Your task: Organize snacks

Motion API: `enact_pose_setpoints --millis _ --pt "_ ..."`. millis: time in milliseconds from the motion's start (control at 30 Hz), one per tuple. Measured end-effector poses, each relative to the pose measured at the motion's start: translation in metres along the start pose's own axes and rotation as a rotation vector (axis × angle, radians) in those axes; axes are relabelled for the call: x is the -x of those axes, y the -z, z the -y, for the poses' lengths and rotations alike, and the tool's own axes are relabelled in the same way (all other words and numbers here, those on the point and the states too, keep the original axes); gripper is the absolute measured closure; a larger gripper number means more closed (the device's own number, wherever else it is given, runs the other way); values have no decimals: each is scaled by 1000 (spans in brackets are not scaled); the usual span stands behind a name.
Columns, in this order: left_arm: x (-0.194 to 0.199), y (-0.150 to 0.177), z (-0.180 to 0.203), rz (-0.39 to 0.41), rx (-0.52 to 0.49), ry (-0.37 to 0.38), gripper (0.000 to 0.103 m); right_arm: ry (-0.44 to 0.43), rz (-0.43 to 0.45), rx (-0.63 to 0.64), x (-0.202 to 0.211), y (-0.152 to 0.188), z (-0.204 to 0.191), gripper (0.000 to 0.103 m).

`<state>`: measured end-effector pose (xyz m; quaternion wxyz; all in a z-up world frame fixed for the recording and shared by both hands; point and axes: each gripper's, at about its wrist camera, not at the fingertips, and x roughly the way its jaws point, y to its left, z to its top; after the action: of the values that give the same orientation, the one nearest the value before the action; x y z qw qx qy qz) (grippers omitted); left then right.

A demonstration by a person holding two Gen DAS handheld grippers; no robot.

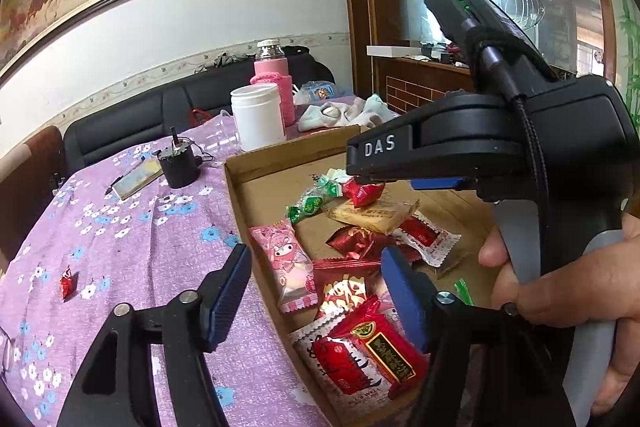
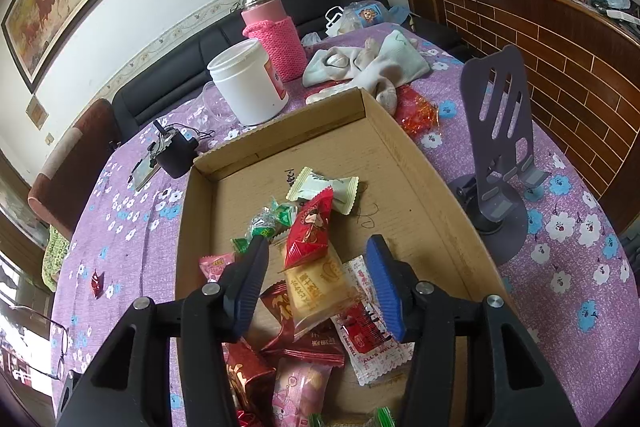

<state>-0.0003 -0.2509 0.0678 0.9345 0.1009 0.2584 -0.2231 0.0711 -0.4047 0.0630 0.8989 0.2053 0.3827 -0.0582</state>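
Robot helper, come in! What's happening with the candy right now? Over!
Both grippers open, left gripper and right gripper, holding nothing. Snacks piled in the cardboard tray. One red candy stray on the tablecloth. Nothing in the way.

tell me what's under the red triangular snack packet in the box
The red triangular packet rests on a yellow biscuit packet; green candies sit beside it. Anything beneath the biscuit is covered.

One box (image 2: 420, 163); one white jar (image 2: 250, 83); one pink bottle (image 2: 276, 39); one phone stand (image 2: 500, 155); one red candy (image 2: 96, 283) alone on the bench (image 2: 560, 267); two tools.
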Motion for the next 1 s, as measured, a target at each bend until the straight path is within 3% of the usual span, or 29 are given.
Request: enact_pose_setpoints --millis 167,333,433,567,867,1000 --pt "3 -2 -6 21 13 -37 15 15 25 2 6 -1 0 51" --pt "7 -4 -9 57 7 -91 7 61 82 33 25 4 -4 50" --pt "10 -5 -14 65 19 -102 1 90 140 51 45 12 -6 41" --pt "13 -7 -18 70 33 -102 1 142 217 83 72 27 -4 28" --pt "20 -9 -22 88 50 -129 1 207 293 101 115 69 13 16" --pt "21 -10 -32 57 94 -140 1 194 305 103 125 95 17 12"
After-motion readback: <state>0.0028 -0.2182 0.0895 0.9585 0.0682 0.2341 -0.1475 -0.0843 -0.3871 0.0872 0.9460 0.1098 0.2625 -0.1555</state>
